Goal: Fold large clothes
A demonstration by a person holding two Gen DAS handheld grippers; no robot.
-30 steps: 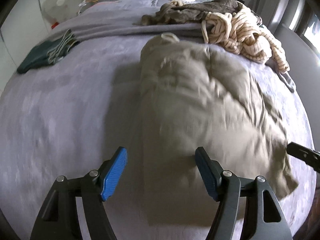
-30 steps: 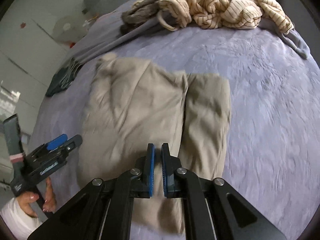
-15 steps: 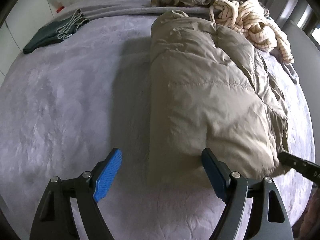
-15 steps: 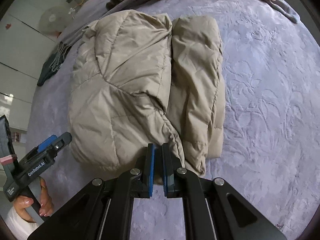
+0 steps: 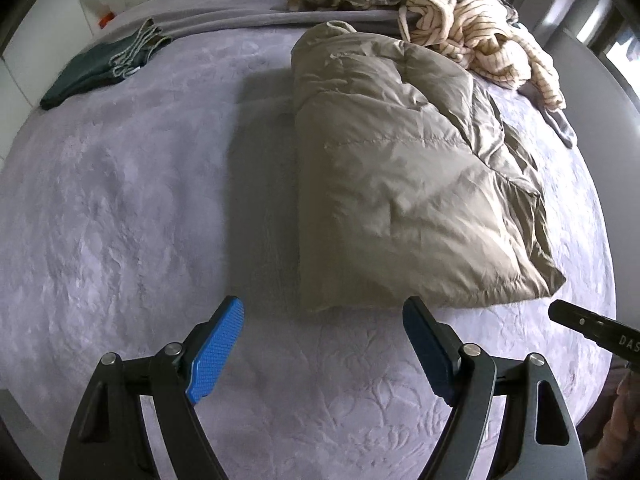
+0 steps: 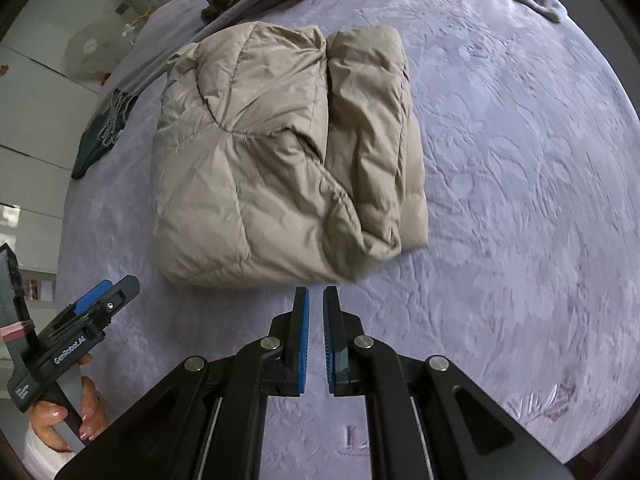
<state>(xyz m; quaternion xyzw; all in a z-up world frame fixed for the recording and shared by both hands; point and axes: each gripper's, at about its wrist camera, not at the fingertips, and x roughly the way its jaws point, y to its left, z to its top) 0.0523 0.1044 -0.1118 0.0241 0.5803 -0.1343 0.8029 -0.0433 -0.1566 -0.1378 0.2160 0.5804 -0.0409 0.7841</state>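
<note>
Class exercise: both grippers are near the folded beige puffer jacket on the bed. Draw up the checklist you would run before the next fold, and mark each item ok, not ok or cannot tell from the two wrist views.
1. Left gripper open and empty: ok, jaws wide apart.
2. Right gripper free of fabric: ok, jaws nearly closed with a narrow gap, nothing between them.
3. Puffer jacket lying flat on the bedspread: ok, sides folded in to a rough rectangle.
4. Near hem even: not ok, the right corner bulges and curls.
5. Far side clear of the striped garment: cannot tell, they look close or touching.
6. Folded dark green garment out of the way: ok, well apart.
</note>
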